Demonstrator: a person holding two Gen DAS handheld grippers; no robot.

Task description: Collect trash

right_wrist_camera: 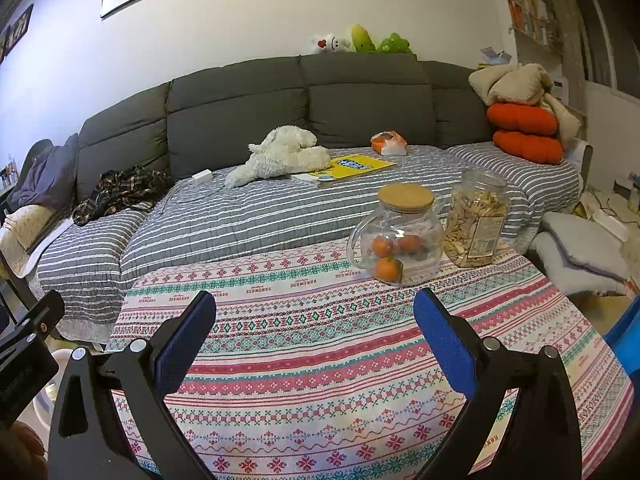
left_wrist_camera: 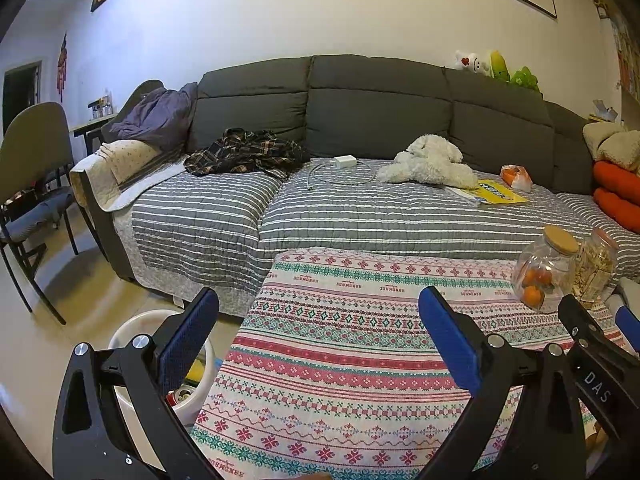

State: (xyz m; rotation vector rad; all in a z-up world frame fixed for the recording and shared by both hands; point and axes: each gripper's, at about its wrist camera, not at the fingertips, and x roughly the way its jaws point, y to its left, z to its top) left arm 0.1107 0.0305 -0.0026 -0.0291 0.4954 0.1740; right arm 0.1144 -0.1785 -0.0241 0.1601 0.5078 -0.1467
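Observation:
My left gripper (left_wrist_camera: 319,300) is open and empty, held low over the left edge of the table with the patterned cloth (left_wrist_camera: 340,372). Just below its left finger stands a white bin (left_wrist_camera: 134,322) on the floor, with a red drink can (left_wrist_camera: 185,395) and something yellow inside. My right gripper (right_wrist_camera: 315,300) is also open and empty over the same table (right_wrist_camera: 320,360). On the sofa seat lies a crumpled orange and white bag (right_wrist_camera: 388,143), far beyond both grippers. The right gripper's finger (left_wrist_camera: 580,320) shows at the right edge of the left wrist view.
A glass jar with oranges (right_wrist_camera: 398,236) and a plastic jar of snacks (right_wrist_camera: 478,220) stand at the table's far right. On the grey sofa (right_wrist_camera: 240,108) lie a white plush toy (right_wrist_camera: 280,152), a yellow booklet (right_wrist_camera: 356,165), a plaid shirt (left_wrist_camera: 244,152) and a charger (left_wrist_camera: 345,161). A chair (left_wrist_camera: 36,184) stands at left.

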